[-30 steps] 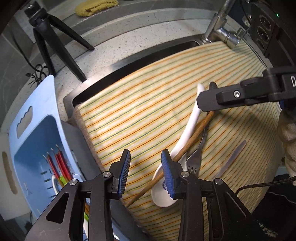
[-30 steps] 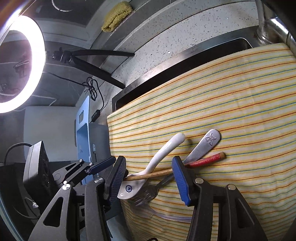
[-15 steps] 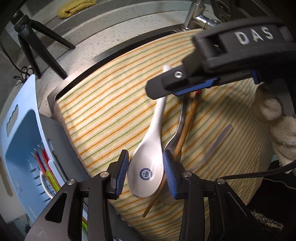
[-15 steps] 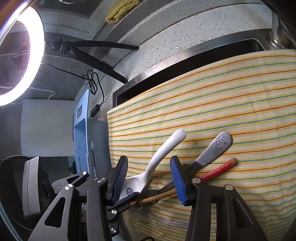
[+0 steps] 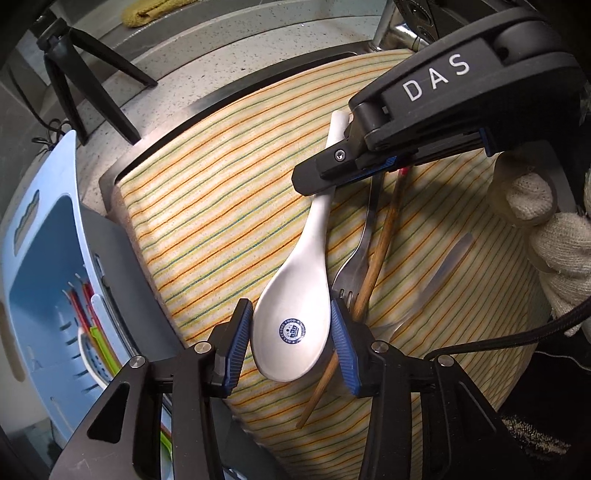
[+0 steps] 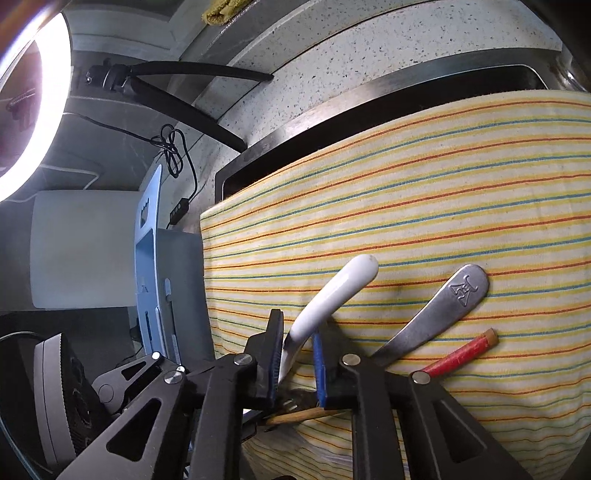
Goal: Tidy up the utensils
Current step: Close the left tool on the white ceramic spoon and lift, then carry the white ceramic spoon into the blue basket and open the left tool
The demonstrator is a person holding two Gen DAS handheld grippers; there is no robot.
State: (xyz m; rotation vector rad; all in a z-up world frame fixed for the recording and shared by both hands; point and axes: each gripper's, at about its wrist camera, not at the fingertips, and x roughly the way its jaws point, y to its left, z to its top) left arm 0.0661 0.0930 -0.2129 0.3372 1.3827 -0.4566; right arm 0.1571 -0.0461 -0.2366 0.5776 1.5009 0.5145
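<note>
A white ceramic spoon (image 5: 295,295) lies on the striped cloth (image 5: 221,221), its handle (image 6: 336,291) pointing away. My right gripper (image 6: 298,360) has closed around the handle and grips it. My left gripper (image 5: 291,336) is open, its pads on either side of the spoon's bowl without clamping it. A steel fork (image 5: 364,243) and a wooden chopstick with a red end (image 5: 384,240) lie just right of the spoon. A clear plastic utensil (image 5: 436,273) lies further right.
A blue utensil basket (image 5: 40,258) with red and green sticks stands at the left, beside the cloth. The sink edge (image 5: 221,99), faucet (image 5: 388,29), a black tripod (image 5: 92,74) and a ring light (image 6: 33,99) lie behind.
My right gripper moved down onto the spoon handle and closed on it. My left gripper advanced so the spoon bowl now sits between its pads.
</note>
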